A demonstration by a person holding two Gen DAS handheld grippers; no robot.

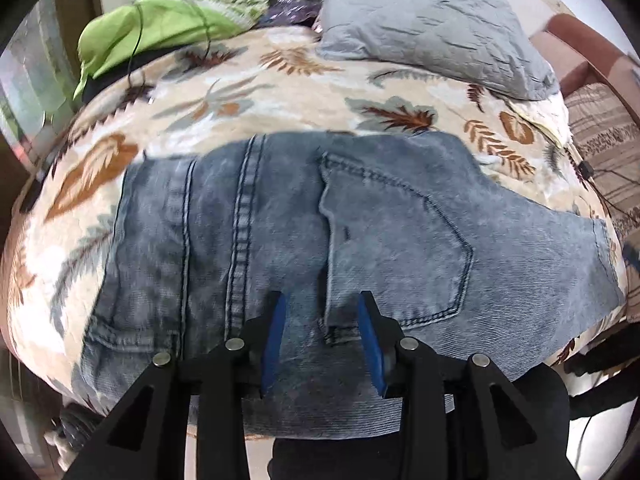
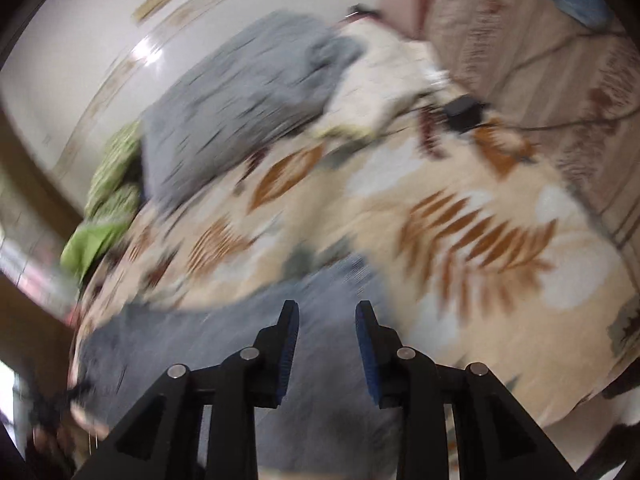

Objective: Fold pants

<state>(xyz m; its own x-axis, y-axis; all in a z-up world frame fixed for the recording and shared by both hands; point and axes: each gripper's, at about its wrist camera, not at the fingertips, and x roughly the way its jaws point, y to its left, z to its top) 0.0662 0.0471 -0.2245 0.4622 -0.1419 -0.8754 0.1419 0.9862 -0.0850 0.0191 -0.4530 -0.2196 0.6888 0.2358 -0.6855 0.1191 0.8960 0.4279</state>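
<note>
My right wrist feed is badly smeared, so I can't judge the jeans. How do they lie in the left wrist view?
Observer: The jeans lie flat on the leaf-print bedspread, back pocket facing up.
Operator: Is the left gripper holding them?
Observer: No, the left gripper is open above the denim near the pocket.
Operator: What's behind the jeans?
Observer: A grey pillow and a green cloth.

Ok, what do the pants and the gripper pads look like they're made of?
Pants: denim, likely cotton, faded matte blue wash, with a twill weave and dark double stitching on seams and pocket. Left gripper pads: blue, ribbed, matte, probably rubber or soft plastic.
</note>
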